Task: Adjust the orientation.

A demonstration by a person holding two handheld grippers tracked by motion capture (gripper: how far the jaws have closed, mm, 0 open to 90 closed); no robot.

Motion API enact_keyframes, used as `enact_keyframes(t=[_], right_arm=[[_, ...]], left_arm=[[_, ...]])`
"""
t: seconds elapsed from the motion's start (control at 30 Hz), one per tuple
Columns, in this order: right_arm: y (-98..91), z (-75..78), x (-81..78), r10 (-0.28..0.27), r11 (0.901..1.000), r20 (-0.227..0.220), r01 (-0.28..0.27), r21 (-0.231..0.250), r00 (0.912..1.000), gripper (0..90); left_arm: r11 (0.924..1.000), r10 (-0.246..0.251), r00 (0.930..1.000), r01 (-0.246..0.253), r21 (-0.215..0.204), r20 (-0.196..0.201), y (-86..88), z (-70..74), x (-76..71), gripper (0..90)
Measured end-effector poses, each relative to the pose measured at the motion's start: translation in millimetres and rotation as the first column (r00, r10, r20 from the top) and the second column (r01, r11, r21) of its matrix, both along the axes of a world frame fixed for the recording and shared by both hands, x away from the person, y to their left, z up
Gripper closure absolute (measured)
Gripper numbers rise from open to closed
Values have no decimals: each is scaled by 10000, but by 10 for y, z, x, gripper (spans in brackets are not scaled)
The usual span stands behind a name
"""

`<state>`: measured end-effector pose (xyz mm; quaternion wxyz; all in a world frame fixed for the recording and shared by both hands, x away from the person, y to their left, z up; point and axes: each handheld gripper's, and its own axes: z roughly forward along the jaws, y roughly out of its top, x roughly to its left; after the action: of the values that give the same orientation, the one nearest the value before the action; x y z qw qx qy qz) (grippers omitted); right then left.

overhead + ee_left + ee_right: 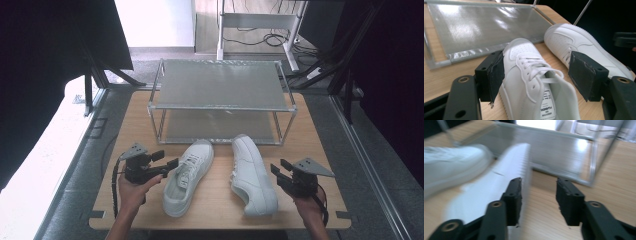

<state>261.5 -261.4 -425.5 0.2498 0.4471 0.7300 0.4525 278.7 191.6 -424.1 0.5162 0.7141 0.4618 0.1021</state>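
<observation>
Two white sneakers lie on the wooden table [220, 212] in front of a metal rack. My left gripper [166, 160] is at the left sneaker [187, 177]. In the left gripper view its jaws straddle the heel end of this laced sneaker [534, 82]. That gripper [540, 72] is open: the left pad [496, 75] is close to the shoe's side and the right pad [584, 75] stands apart from it. My right gripper [279, 167] is just right of the right sneaker [252, 175], which looks tipped sideways. In the blurred right gripper view that gripper [539, 195] is open and empty, with the sneaker's sole [499, 182] left of it.
A two-tier metal rack [222, 107] stands at the back of the table, both mesh shelves bare [481, 27]. Its lower shelf and right posts [599, 157] are just beyond the shoes. Black curtains and frame legs flank the table.
</observation>
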Motion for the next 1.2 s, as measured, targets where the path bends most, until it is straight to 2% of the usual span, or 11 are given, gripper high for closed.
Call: enact_keyframes(t=[0.07, 0.13, 0.17, 0.27, 0.3, 0.33, 0.57, 0.67, 0.77, 0.93, 1.2], right_arm=[[84, 37, -40, 501, 9987, 27, -501, 91, 9987, 705], [220, 56, -90, 1139, 9928, 43, -1136, -379, 9935, 787], [220, 56, -90, 1139, 9928, 43, -1136, -379, 9935, 787], [338, 28, -128, 1785, 9826, -219, -1794, -480, 9837, 846], [418, -30, -171, 2175, 9737, -461, -2200, -596, 9750, 881], [418, -30, -171, 2175, 9737, -461, -2200, -596, 9750, 881], [683, -170, -379, 3386, 9326, -909, -3469, -995, 9365, 900], [755, -221, -385, 3474, 9220, -1063, -3601, -1421, 9317, 900], [752, -284, -362, 3250, 9234, -1266, -3434, -1714, 9372, 900], [701, -276, -347, 3259, 9265, -1271, -3432, -1543, 9368, 900], [529, -233, -297, 2889, 9482, -1074, -2998, -1052, 9513, 900]], left_arm=[[10000, 66, 9998, -67, -28, -185, 20, -22, 10, 292], [9999, 119, 9994, -120, -54, -323, 37, -44, 16, 297], [9999, 110, 9992, -112, -53, -380, 40, -53, 20, 297], [10000, 65, 9991, -66, -4, -419, 42, -58, 22, 298], [10000, 65, 9991, -65, -10, -421, 42, -58, 23, 299], [10000, 64, 9990, -65, -15, -437, 43, -57, 23, 299], [9999, 6, 9980, -17, -171, -635, 47, -51, 20, 311], [9999, -56, 9983, 47, -145, -584, 42, -26, 11, 311], [10000, -50, 9980, 44, -85, -624, 47, -30, 13, 310], [10000, 44, 9976, -50, -76, -689, 73, -36, 16, 310], [9992, 336, 9981, -348, -206, -519, 121, -19, 3, 326]])
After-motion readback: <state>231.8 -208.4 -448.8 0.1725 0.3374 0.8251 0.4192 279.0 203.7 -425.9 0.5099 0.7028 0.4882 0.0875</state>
